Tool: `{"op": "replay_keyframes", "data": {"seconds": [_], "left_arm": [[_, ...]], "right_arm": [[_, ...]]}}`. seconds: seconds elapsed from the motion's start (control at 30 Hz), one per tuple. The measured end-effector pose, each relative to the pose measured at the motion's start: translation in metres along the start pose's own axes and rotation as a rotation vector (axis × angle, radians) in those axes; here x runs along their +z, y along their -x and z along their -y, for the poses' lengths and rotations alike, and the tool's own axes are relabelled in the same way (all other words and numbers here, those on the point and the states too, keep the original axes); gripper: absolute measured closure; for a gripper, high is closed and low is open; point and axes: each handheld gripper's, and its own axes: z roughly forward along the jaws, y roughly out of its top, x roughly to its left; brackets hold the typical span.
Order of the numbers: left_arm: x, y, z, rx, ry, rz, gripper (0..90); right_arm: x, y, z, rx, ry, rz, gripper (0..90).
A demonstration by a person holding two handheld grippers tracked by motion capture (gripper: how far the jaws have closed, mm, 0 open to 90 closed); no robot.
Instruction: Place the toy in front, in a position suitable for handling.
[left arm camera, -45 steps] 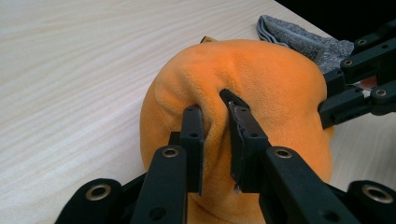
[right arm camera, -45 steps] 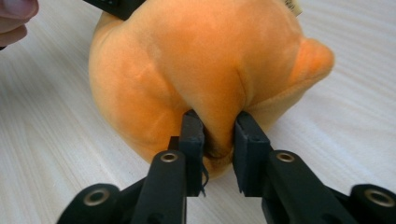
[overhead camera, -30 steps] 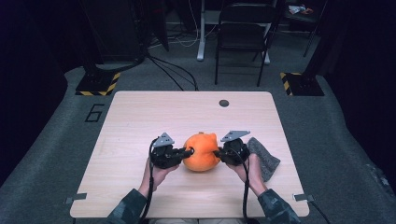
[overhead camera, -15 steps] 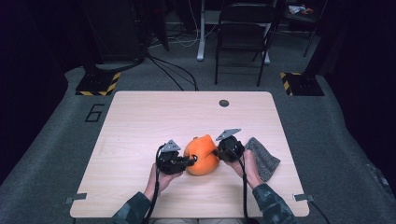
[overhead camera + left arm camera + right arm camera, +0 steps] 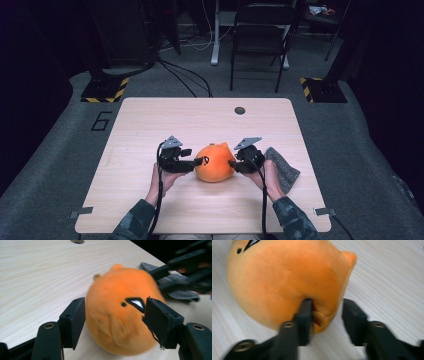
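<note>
An orange plush toy [image 5: 215, 162] sits on the tabletop [image 5: 150, 125], near its front middle. The left hand-held gripper [image 5: 113, 317] spreads wide around it at 9 o'clock. The right hand-held gripper [image 5: 325, 312], open, presses one jaw into it at 3 o'clock. A grey cloth [image 5: 282, 170] lies beyond.

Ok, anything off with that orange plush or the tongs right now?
Nothing damaged or spilled. One oddity: the right tongs stand open, one jaw dug into a fold of the orange plush toy and the other beside it on bare table. The left tongs straddle the toy, also open. A grey cloth lies crumpled behind the right hand.
</note>
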Motion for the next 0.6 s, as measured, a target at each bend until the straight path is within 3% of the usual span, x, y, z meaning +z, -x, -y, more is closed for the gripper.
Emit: {"op": "replay_keyframes", "data": {"seconds": [0.03,0.07,0.13,0.27,0.4,0.47,0.6], "left_arm": [[0.002,-0.003,-0.001,-0.006,-0.005,-0.006,31.2],[0.006,-0.009,-0.001,-0.02,0.0,-0.014,30.4],[0.009,-0.013,-0.002,-0.02,-0.01,-0.031,28.1],[0.015,-0.017,-0.004,-0.032,-0.018,-0.03,22.8],[0.022,-0.019,-0.004,-0.029,-0.049,-0.008,22.4],[0.028,-0.016,-0.001,-0.006,-0.088,0.024,26.0],[0.033,-0.01,0.003,0.034,-0.118,0.067,39.5]], "right_arm": [[-0.007,0.001,0.001,0.025,0.029,-0.002,34.0],[-0.011,0.001,0.002,0.042,0.036,-0.007,30.0],[-0.017,0.0,0.004,0.083,0.066,-0.024,24.8],[-0.021,-0.007,0.007,0.135,0.062,-0.03,18.7],[-0.018,-0.013,0.009,0.15,0.053,-0.021,20.8],[-0.008,-0.016,0.01,0.151,0.018,-0.009,31.1],[0.005,-0.017,0.011,0.146,-0.028,-0.023,38.1]]}}
